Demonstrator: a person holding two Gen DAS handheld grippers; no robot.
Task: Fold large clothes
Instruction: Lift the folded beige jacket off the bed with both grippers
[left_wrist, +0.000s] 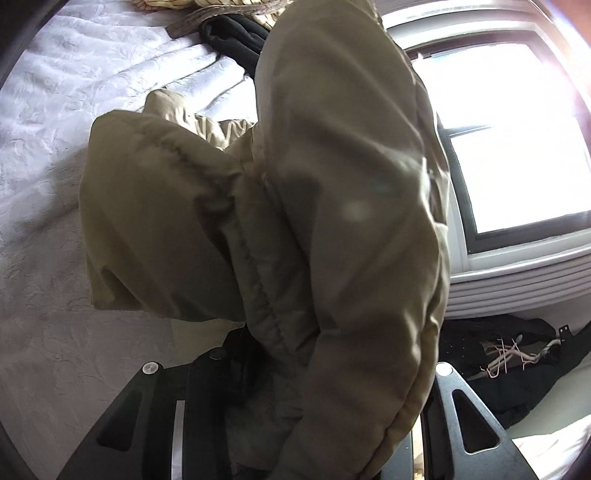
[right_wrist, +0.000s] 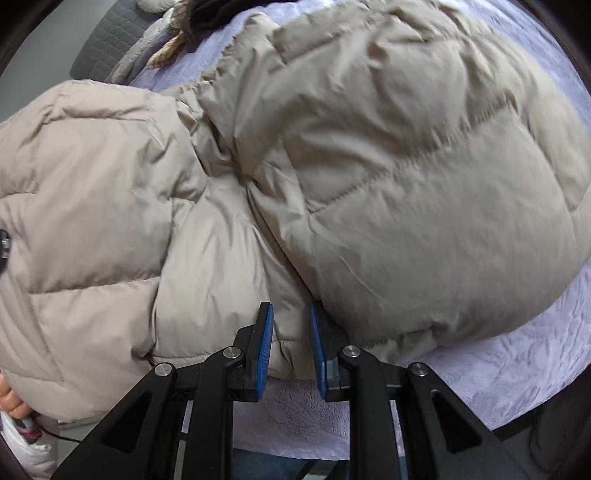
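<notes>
the right gripper (right_wrist: 291, 343) pinches the beige puffer jacket (right_wrist: 332, 166) hem on the bed (right_wrist: 498, 369). the left gripper (left_wrist: 295, 387) is buried in fabric, can't tell its grip; only its view catches the window (left_wrist: 517, 147).

A bed is carrying everything here, and a white textured bedspread (right_wrist: 498, 373) is covering it, its embossed surface showing in both views. A beige puffer jacket (right_wrist: 369, 184) is lying directly on the spread, its quilted bulk sprawling across most of the right wrist view and its lower edge sitting near the bed's near side. Toward the far end a black garment (left_wrist: 236, 37) is resting on the spread, and a yellowish striped fabric (left_wrist: 166, 5) is lying just beyond it, partly cut off by the frame.
</notes>
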